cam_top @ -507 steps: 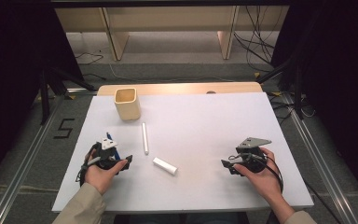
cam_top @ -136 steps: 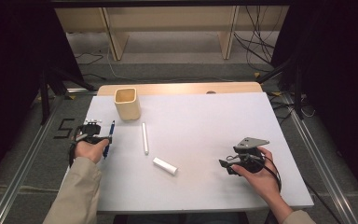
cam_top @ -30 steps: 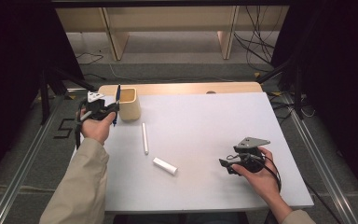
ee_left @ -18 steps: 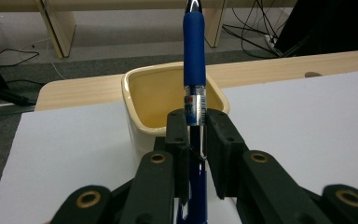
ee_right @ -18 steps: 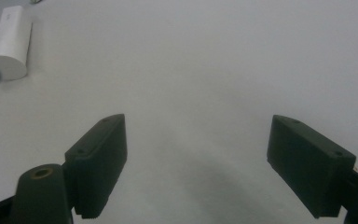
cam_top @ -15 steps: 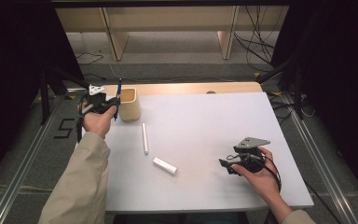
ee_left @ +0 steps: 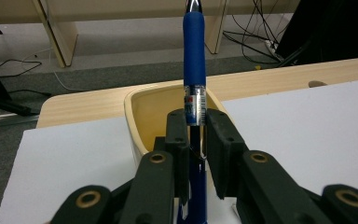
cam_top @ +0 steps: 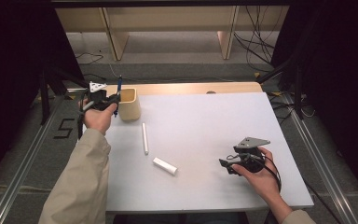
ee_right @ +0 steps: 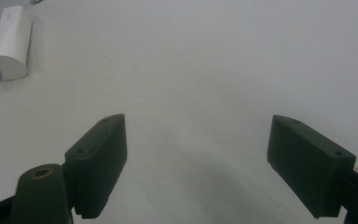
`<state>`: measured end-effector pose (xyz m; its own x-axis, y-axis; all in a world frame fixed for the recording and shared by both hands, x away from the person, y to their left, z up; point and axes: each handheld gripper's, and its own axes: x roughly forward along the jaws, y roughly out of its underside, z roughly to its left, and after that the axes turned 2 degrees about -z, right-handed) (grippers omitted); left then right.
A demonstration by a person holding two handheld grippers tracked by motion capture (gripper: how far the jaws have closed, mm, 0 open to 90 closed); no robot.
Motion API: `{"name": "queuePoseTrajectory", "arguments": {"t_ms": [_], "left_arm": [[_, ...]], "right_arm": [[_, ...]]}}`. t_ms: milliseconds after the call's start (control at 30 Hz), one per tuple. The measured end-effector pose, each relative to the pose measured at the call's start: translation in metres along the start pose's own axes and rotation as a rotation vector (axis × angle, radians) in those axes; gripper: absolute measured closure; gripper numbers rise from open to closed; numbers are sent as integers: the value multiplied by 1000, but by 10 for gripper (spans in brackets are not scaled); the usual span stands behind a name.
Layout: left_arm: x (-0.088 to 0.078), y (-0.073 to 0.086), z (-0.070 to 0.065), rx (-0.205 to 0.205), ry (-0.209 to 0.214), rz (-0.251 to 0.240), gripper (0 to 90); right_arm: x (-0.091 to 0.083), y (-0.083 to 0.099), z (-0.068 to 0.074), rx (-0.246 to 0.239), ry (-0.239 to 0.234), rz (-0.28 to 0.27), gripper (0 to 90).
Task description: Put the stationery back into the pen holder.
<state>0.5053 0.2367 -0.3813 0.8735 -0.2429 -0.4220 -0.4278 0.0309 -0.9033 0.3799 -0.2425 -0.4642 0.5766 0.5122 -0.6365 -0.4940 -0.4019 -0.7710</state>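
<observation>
Looking down from the high view, a person sits at a white table [cam_top: 205, 121] with a gripper in each hand. The left gripper [cam_top: 108, 101] is raised at the far left corner, just beside a tan cup [cam_top: 129, 103], and it carries a blue pen [cam_top: 118, 93] that stands nearly upright; this seems to be the pose for lowering the pen into the cup's open top. Two white things lie on the table nearer the person: a thin white stick [cam_top: 145, 138] and a short white cylinder [cam_top: 165, 166], well apart from both hands. The right gripper [cam_top: 233, 164] rests low over the near right part of the table, apparently waiting its turn. In the left gripper view, the left gripper [ee_left: 196, 126] is clamped on the blue pen [ee_left: 194, 51], its two black jaws pressing the clear barrel from either side just below the blue grip sleeve, so the pen rises straight up between them. Directly behind it sits the tan cup [ee_left: 149, 112], its mouth open and its inside bare, with the pen's lower end hidden behind the jaws. In the right gripper view, the right gripper [ee_right: 196, 163] has its jaws wide apart with nothing between them, only bare table below, and the short white cylinder [ee_right: 10, 42] lies off at the upper left corner.
</observation>
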Motion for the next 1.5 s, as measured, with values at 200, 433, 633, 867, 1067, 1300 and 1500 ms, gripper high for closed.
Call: {"name": "queuePoseTrajectory", "arguments": {"t_ms": [200,433,633,867,1067,1300,1500], "left_arm": [[3,-3,0,-3,8,-12,794],[6,-4,1,0,6,-20,794],[8,-9,1,2,11,-34,793],[11,-13,-1,5,15,-40,794],[13,-16,-1,7,14,-44,793],[16,-19,0,5,9,-48,794],[18,-23,-1,17,11,-51,793]], "right_arm": [[0,0,0,0,0,-1,207],[0,0,0,0,-1,-1,207],[0,0,0,1,-3,0,207],[0,0,0,1,-3,-1,207],[0,0,0,1,-4,-1,207],[0,0,0,2,-4,-1,207],[0,0,0,2,-5,1,207]]}}
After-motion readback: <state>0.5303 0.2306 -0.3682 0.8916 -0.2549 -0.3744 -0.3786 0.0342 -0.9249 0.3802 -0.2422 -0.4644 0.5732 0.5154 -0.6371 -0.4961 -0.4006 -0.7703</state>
